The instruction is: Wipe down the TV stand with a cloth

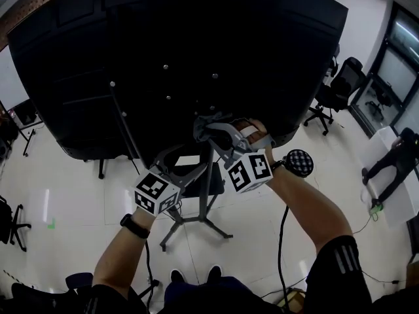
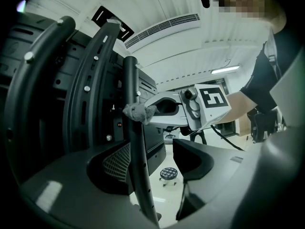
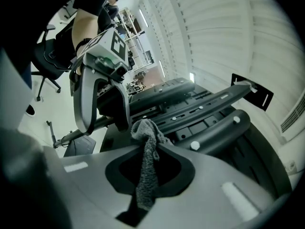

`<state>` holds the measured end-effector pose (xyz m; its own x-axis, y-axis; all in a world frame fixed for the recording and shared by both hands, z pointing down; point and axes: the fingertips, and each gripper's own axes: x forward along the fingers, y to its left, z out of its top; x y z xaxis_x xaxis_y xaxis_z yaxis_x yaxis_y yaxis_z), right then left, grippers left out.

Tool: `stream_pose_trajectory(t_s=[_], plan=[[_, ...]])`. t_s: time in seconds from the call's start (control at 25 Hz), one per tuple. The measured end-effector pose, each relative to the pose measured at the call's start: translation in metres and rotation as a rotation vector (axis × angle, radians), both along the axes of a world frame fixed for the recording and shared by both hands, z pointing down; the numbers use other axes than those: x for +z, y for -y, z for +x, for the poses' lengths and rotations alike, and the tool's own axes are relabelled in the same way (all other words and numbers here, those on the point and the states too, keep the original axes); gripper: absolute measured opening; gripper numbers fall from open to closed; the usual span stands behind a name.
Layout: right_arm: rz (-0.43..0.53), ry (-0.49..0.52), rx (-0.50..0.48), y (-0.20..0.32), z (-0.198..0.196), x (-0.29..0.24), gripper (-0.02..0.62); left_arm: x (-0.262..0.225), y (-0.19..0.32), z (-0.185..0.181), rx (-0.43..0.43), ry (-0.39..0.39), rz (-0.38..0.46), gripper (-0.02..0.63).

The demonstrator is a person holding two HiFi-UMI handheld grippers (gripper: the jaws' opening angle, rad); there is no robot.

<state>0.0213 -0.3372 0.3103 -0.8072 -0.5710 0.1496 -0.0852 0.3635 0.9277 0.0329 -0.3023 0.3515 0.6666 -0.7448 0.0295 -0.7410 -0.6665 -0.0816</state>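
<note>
- While the right gripper (image 3: 151, 151) is clenched on a grey cloth (image 3: 145, 173), only a small bunch pokes past its tips. That bunch presses against the upright pole (image 2: 135, 149) of the TV stand (image 1: 205, 195), close behind the back of the TV (image 1: 163, 38).
- The left gripper (image 2: 152, 163) has its jaws released and apart, with the same pole standing between them lower down. The pole sits close to one jaw and clear of the other, so nothing is clamped.
- Likely slip: rubbing along the pole could drag the narrow fold out of the jaws, since little cloth is exposed.
- If the bunch flattens or shifts, the hard jaw tips could scrape the pole or knock the TV's back.
- With the left jaws loose, a firm push may rock the stand on its feet.
</note>
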Motion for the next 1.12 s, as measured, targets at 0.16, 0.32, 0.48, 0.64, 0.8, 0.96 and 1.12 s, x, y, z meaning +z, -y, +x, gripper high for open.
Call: stream_pose_trajectory(t_s=[0.16, 0.32, 0.48, 0.64, 0.8, 0.96, 1.12], plan=[[-0.038, 0.001, -0.001, -0.001, -0.001, 0.026, 0.018, 0.020, 0.004, -0.003, -0.009, -0.018, -0.025, 0.301], [-0.070, -0.016, -0.013, -0.002, -0.002, 0.058, 0.020, 0.052, 0.004, -0.007, -0.020, -0.029, -0.069, 0.301], [-0.105, -0.027, -0.020, -0.002, -0.001, 0.089, 0.020, 0.082, 0.006, -0.008, -0.026, -0.034, -0.108, 0.301], [-0.156, -0.048, -0.015, -0.003, 0.001, 0.129, 0.020, 0.112, 0.007, -0.008, -0.032, -0.043, -0.146, 0.301], [-0.194, -0.064, -0.019, 0.001, 0.002, 0.172, 0.020, 0.143, 0.009, -0.009, -0.038, -0.043, -0.178, 0.301], [-0.264, -0.068, -0.005, 0.000, 0.001, 0.209, 0.020, 0.176, 0.010, -0.012, -0.049, -0.036, -0.210, 0.301], [-0.325, -0.100, 0.006, 0.000, 0.004, 0.259, 0.018, 0.213, 0.009, -0.011, -0.044, -0.022, -0.250, 0.301]])
